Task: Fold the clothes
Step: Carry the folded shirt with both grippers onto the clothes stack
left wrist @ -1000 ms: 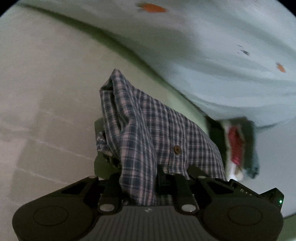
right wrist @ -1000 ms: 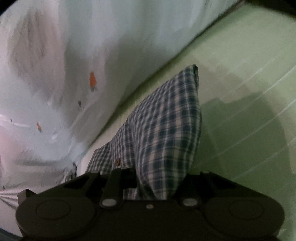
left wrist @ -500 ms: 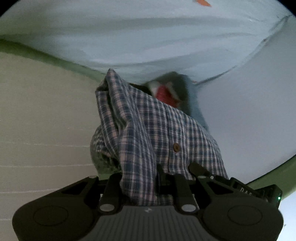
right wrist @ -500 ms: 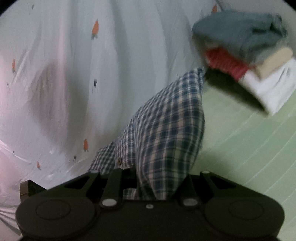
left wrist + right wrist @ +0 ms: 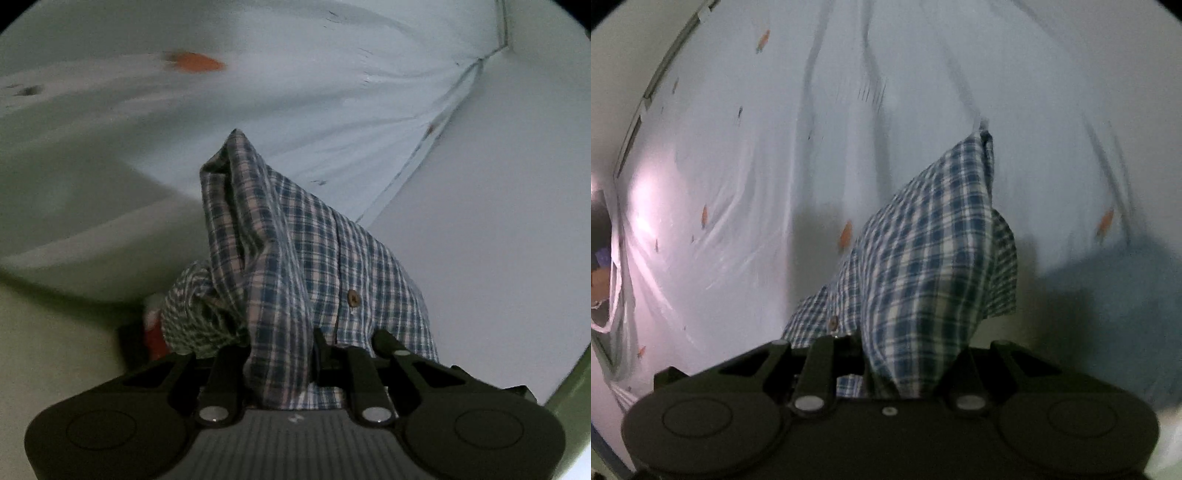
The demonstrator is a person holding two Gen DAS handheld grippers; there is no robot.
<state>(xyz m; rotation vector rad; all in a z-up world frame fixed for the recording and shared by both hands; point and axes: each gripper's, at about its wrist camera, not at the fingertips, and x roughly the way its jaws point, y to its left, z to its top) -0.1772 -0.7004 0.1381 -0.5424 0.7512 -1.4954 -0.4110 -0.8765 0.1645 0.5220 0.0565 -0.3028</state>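
Observation:
A blue and white plaid shirt [image 5: 295,258] with a brown button bunches up between the jaws of my left gripper [image 5: 280,354], which is shut on it. In the right wrist view the same plaid shirt [image 5: 934,266] rises in a peak from my right gripper [image 5: 905,365], also shut on the cloth. Both grippers point nearly level, and the fabric hides their fingertips. The shirt hangs in the air in front of a pale curtain.
A white curtain [image 5: 757,166] with small orange marks fills the background of both views. A plain white wall [image 5: 498,221] lies to the right in the left wrist view. A blurred grey-blue garment [image 5: 1126,295] and a bit of red cloth [image 5: 153,332] show low down. The green bedding [image 5: 48,350] appears at the lower left.
Both grippers have lifted the plaid shirt up off the green bedding and swung toward the curtain. The pile of folded clothes has slid low and partly out of view.

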